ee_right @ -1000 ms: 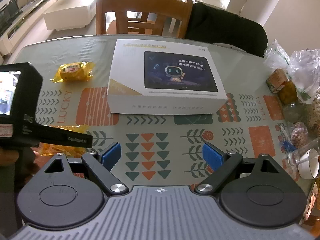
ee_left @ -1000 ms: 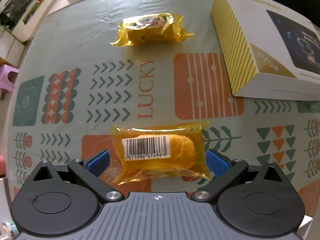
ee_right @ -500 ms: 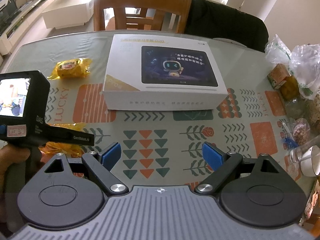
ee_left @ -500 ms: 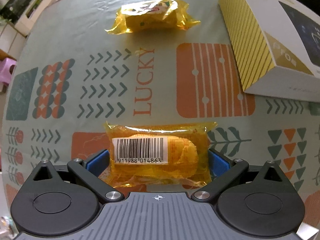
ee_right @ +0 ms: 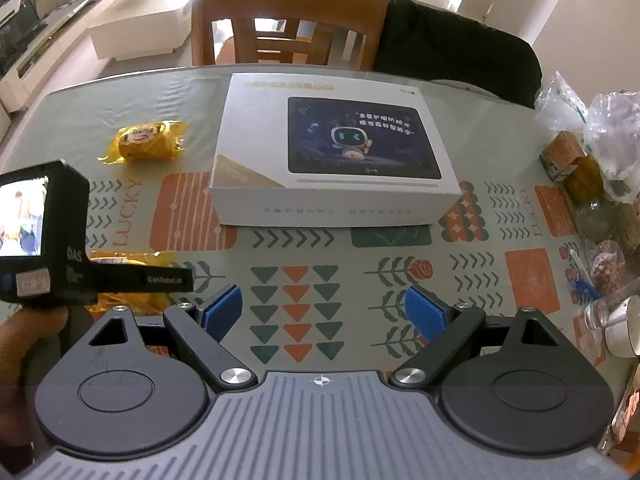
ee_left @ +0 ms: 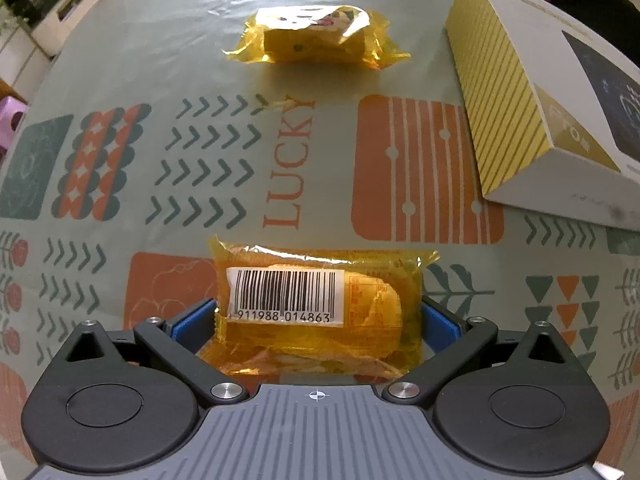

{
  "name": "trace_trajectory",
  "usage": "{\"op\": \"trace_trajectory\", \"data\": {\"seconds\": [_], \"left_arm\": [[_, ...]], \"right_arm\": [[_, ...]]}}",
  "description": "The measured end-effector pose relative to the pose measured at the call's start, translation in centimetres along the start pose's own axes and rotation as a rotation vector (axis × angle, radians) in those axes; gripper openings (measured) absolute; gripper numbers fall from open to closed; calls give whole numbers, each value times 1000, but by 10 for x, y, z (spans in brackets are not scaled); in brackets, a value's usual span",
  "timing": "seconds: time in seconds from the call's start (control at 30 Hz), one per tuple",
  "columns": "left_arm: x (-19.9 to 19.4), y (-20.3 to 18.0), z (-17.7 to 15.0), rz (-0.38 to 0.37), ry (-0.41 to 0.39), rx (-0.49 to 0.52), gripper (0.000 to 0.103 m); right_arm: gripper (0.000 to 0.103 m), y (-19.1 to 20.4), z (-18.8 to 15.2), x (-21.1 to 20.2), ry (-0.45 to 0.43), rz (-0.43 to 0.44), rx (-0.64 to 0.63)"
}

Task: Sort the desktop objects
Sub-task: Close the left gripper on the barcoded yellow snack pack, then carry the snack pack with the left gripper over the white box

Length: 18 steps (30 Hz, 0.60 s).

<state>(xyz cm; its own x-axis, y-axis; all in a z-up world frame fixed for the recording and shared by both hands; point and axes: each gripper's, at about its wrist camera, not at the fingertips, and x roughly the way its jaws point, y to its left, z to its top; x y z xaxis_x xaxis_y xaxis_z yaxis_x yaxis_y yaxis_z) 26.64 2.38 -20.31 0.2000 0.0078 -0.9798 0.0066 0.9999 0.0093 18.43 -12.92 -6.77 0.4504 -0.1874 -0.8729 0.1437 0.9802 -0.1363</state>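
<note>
A yellow snack packet with a barcode label [ee_left: 316,308] lies on the patterned tablecloth between the blue pads of my left gripper [ee_left: 316,320]; the pads touch both its ends. A second yellow snack packet [ee_left: 316,38] lies farther off; it also shows in the right wrist view [ee_right: 144,140]. My right gripper [ee_right: 324,312] is open and empty above the cloth. The left gripper's body [ee_right: 44,240] shows at the left in the right wrist view, with the held packet [ee_right: 128,260] partly hidden under it.
A white and yellow product box [ee_right: 332,160] lies mid-table, at the right in the left wrist view [ee_left: 540,100]. Bags, jars and a small carton [ee_right: 576,164] crowd the right edge. A wooden chair [ee_right: 288,24] stands behind the table.
My left gripper has moved forward around the barcode packet and its pads have closed in on the packet's ends. The right gripper stays open and has hardly moved.
</note>
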Motion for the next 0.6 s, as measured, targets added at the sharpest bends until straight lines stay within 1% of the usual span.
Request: {"op": "trace_trajectory", "data": {"seconds": [0.03,0.1,0.17,0.3,0.4,0.5,0.6], "left_arm": [[-2,-1,-1,1,0,5,93],[-10,-4,-2,14,-14,21,78],[-18,-6,-4,29,-30,40,74],[-35,-2,-6,35,-50,38,72],[-52,9,-8,39,-79,32,71],[-68,12,-13,41,-99,25,71],[-76,18,-17,44,-110,17,71]], "right_arm": [[103,0,0,0,-2,1,0],[103,0,1,-1,-5,4,0],[103,1,1,-2,-8,7,-1],[103,1,2,-4,-15,13,-1],[103,1,2,-5,-20,18,-2],[103,2,3,-6,-25,22,-2],[103,0,1,-12,-32,44,-5]]}}
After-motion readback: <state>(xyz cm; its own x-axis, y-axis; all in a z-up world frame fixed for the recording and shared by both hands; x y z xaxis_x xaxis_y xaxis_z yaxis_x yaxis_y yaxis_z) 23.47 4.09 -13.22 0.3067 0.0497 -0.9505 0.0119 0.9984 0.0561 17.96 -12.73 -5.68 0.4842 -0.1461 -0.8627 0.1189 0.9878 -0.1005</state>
